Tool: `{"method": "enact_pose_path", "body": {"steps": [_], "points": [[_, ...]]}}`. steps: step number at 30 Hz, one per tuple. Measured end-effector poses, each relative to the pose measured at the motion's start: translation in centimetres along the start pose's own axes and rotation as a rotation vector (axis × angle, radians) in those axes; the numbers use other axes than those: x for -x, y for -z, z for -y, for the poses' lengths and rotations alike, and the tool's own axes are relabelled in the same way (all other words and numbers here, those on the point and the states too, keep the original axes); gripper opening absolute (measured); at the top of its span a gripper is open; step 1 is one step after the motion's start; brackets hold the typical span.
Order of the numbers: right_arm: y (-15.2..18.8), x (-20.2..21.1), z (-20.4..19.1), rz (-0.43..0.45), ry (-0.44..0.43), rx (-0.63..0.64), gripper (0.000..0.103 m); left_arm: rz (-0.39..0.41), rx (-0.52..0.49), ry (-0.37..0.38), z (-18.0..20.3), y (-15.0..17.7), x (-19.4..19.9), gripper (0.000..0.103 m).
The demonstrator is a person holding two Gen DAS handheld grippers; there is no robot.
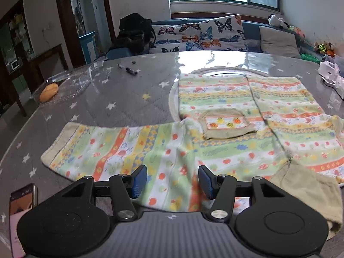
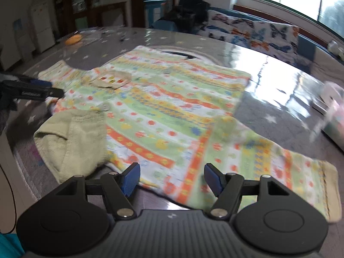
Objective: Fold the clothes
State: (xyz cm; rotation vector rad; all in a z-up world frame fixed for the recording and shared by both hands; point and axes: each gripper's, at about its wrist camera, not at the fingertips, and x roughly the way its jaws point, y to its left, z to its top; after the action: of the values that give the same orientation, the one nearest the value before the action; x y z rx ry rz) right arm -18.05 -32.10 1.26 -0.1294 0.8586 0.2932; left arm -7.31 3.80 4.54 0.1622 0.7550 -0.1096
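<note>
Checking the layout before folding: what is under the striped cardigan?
The cardigan lies on the grey star-patterned table cover; a round plate's rim shows beside it. The rest is hidden.

Phone cut by frame edge (R view blurry)

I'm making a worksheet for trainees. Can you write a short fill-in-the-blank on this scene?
1. The striped cardigan lies spread on the ____.
2. Both the left gripper and the right gripper are ____.
3. The sofa cushions are printed with ____.

Missing words: table; open; butterflies
</note>
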Motion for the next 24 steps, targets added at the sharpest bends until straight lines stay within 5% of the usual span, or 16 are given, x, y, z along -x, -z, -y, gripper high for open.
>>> {"method": "enact_pose_path", "body": {"steps": [14,24], "points": [[3.9,3.0,9.7,0.045,0.241,-0.272,0.064,0.051,-0.124,0.262,10.4,-2.7,0.5,0.057],[6.7,4.2,16.7,0.028,0.43,-0.419,0.056,-0.005,-0.21,0.31,13.5,-0.8,-0.4,0.057]]}}
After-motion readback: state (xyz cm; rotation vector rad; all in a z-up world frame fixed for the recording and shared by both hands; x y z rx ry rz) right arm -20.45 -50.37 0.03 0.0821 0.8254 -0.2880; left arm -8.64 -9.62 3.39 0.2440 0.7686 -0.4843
